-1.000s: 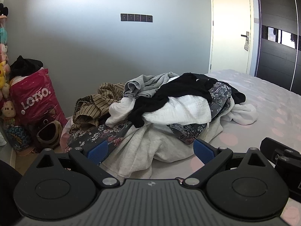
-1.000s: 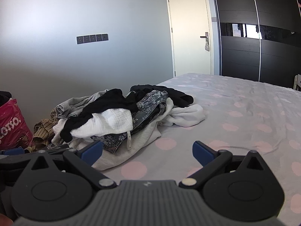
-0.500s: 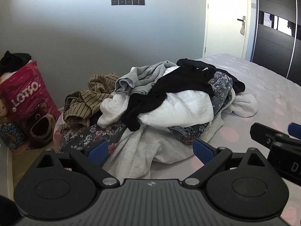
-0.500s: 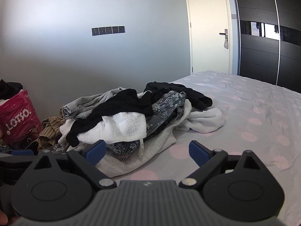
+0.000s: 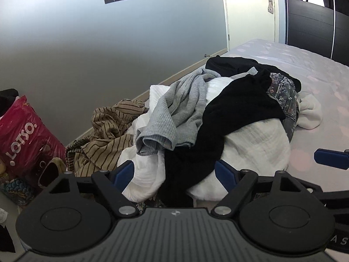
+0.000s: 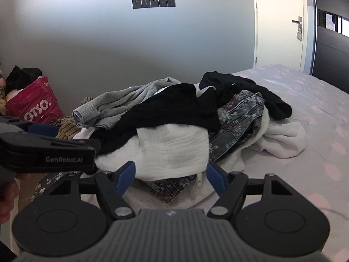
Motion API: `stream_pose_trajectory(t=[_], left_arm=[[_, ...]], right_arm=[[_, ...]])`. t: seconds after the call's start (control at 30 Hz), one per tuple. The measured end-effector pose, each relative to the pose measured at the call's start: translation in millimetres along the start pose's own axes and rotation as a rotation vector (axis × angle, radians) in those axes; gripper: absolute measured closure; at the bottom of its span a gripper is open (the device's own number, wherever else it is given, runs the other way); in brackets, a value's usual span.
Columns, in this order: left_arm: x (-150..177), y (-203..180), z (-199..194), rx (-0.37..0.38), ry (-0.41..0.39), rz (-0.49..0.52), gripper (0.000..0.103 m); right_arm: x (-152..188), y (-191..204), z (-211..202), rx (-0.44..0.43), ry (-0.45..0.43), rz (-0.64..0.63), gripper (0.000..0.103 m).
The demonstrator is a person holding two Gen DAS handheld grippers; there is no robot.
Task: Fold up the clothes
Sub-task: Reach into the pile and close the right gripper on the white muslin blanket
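A heap of unfolded clothes lies on the bed's near corner. On top are a black garment (image 5: 237,113) (image 6: 174,111), a grey knit top (image 5: 181,109) (image 6: 113,104), a white textured cloth (image 5: 257,139) (image 6: 172,148) and a dark floral piece (image 5: 285,96) (image 6: 240,118). My left gripper (image 5: 174,172) is open, its fingers astride the black garment and white cloth at the heap's near edge. My right gripper (image 6: 170,174) is open just before the white cloth. Neither holds anything.
The bed sheet (image 6: 316,113) is lilac with pink dots and stretches right. A brown striped garment (image 5: 109,135) hangs off the left edge. A pink LOTSO bag (image 5: 26,137) (image 6: 37,107) stands on the floor by the grey wall. A white door (image 6: 281,21) and dark wardrobe stand behind.
Both grippers have moved forward toward the heap, which now fills more of each view. The left gripper has risen and looks down on the pile. Both stay open.
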State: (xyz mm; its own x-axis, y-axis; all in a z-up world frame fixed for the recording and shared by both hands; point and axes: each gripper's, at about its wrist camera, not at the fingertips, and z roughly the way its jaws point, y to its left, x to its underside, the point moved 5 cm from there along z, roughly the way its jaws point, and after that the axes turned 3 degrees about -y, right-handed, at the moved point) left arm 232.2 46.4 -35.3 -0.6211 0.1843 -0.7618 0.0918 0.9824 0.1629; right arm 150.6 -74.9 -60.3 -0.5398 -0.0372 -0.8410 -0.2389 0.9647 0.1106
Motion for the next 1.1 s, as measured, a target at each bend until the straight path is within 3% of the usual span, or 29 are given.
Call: stream_pose_trajectory(t=[0.17,0.27,0.37,0.4,0.47,0.53,0.57,0.63,0.73,0.9,1.1], left_arm=[[0,8,31,-0.005,0.027,-0.010,0.030],[0,10,40,0.000,0.040,-0.009,0.030],[-2,8,44,-0.004,0.039,0.005,0.031],[-3,7,44,-0.001,0.041,0.010,0.035],[-5,4,44,0.016,0.049,0.013,0.045],[-8,3,41,0.033,0.054,-0.001,0.060],[-9,3,41,0.039,0.056,-0.006,0.063],[-11,7,40,0.029,0.051,-0.010,0.078],[-13,17,40,0.030,0.050,-0.054,0.089],[-25,30,25,-0.009,-0.030,-0.077,0.092],[-37,36,2,0.025,-0.077,-0.110,0.093]], right_arm=[[-6,8,45,-0.028,0.052,-0.029,0.029],[-8,13,68,-0.034,0.081,-0.051,0.039],[-9,17,82,-0.027,0.097,-0.066,0.041],[-9,18,85,-0.026,0.098,-0.072,0.045],[-9,20,86,-0.011,0.091,-0.089,0.064],[-11,21,84,-0.002,0.091,-0.112,0.091],[-12,22,82,-0.006,0.092,-0.114,0.094],[-14,20,77,0.006,0.083,-0.121,0.097],[-19,16,63,0.032,0.048,-0.126,0.098],[-33,9,32,0.093,-0.027,-0.172,0.099],[-63,-13,-6,0.242,-0.134,-0.194,0.100]])
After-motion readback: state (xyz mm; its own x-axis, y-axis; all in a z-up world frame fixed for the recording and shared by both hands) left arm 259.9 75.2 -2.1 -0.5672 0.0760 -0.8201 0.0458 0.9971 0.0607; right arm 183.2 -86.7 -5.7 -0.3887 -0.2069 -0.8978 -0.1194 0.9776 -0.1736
